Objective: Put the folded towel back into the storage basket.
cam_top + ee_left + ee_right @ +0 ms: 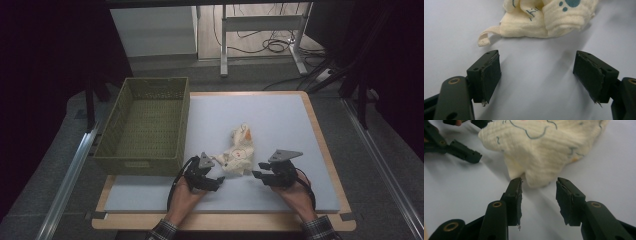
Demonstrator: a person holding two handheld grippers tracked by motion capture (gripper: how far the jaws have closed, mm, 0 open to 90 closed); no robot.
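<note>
Taking the crumpled cream cloth (239,151) as landmark: in the left gripper view its far part is cut off by the top edge, so the teal print (571,3) on it shows only as part of a blob with two dots, and the small lettering left of that is too blurred to read. In the right gripper view the cloth's upper part runs out of the top edge too, leaving its line drawing incomplete. Left of the cloth there, the left gripper (461,151) is cropped by the corner. In the high view the cloth's red marks are too small to make out.
</note>
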